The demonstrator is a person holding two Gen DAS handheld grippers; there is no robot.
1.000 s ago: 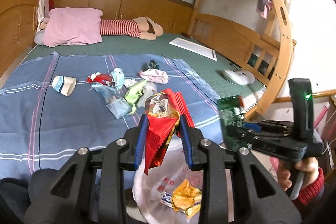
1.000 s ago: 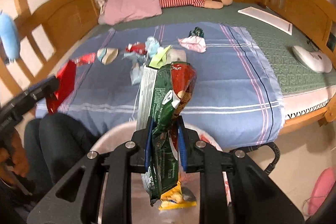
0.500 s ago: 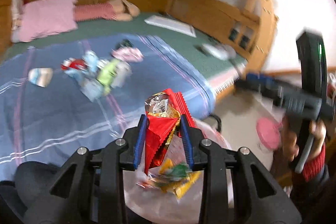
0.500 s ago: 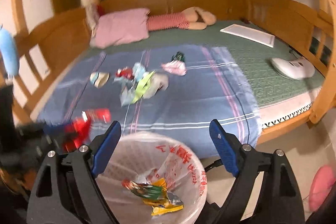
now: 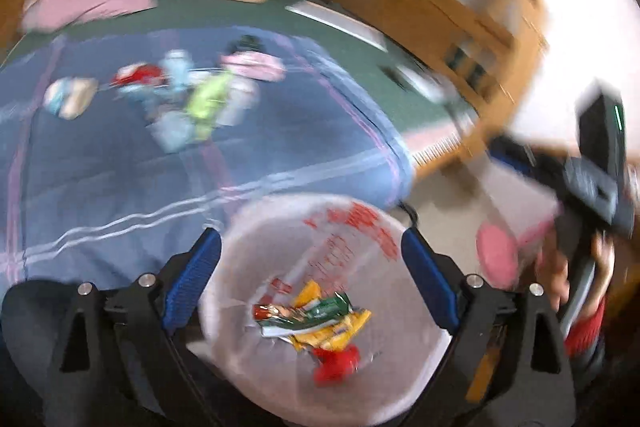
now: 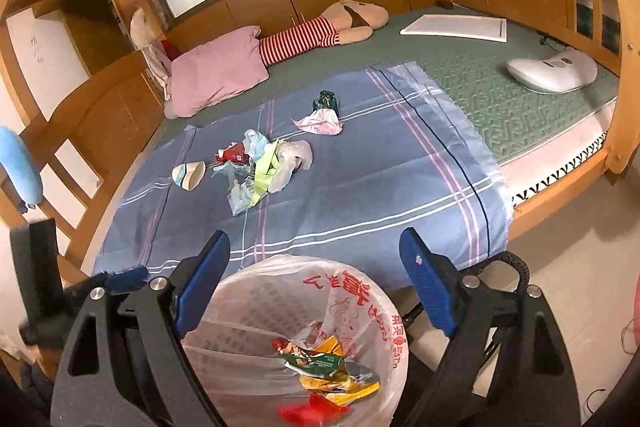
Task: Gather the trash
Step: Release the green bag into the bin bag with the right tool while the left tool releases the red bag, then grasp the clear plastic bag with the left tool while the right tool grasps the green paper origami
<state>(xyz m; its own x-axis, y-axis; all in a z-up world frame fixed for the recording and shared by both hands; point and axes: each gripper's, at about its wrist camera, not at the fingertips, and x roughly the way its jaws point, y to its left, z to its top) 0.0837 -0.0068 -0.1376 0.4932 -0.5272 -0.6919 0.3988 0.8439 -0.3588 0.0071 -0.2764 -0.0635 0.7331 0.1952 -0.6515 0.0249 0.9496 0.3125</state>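
Red wrapper [image 5: 335, 363] below left hand-held gripper [image 5: 310, 247]

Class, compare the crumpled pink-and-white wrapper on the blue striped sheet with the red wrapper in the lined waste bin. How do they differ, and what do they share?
The crumpled pink-and-white wrapper lies on the blue striped sheet, uncollected; the red wrapper lies inside the bag-lined waste bin. The pink-and-white wrapper is pale, with a dark green wrapper right behind it; the red wrapper is vivid, beside yellow and green packets. Both are crumpled litter, and neither is gripped.
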